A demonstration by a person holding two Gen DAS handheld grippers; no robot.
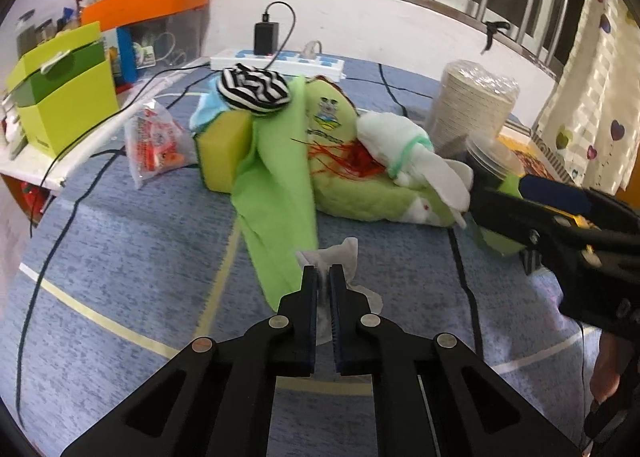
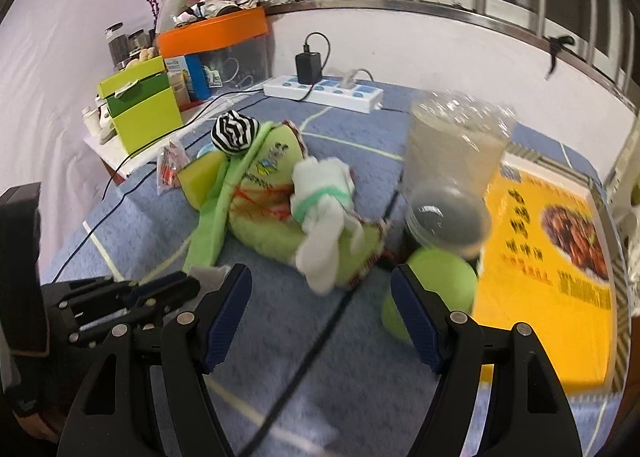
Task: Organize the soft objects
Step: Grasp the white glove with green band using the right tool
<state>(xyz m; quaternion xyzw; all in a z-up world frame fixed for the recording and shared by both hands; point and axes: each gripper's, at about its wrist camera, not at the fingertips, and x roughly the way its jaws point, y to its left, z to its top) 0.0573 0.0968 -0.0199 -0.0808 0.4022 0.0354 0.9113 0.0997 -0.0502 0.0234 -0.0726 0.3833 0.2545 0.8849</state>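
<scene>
— Down at the near edge of the left wrist view, the left gripper [image 1: 324, 277] has its jaws pinched together on a crumpled white tissue [image 1: 344, 257], which lies on the blue blanket [image 1: 120, 237] just beside the trailing end of a green cloth [image 1: 276, 197]. What would you watch for?

— Tissue tears, I'd judge. Lift it straight and gently, and check that the green cloth is not caught in the pinch, since its end lies right against the pads.

— Behind it sits the pile: a yellow sponge [image 1: 222, 155], a striped black-and-white fabric ball [image 1: 254, 87] on top, a green plush toy [image 1: 352, 185] with a rolled white cloth [image 1: 404, 149] lying on it.

— That looks like the gathering spot, so the tissue probably belongs there.

— And over in the right wrist view, the right gripper [image 2: 320, 305] stands wide open, holding nothing. A green tennis ball [image 2: 444, 277] sits just past its right finger, beside a clear lidded container [image 2: 448, 221].

— Then centre the ball between both pads before closing; off-centre, it would likely roll away. The picture is blurred there, so I cannot tell whether the finger touches it.
</scene>
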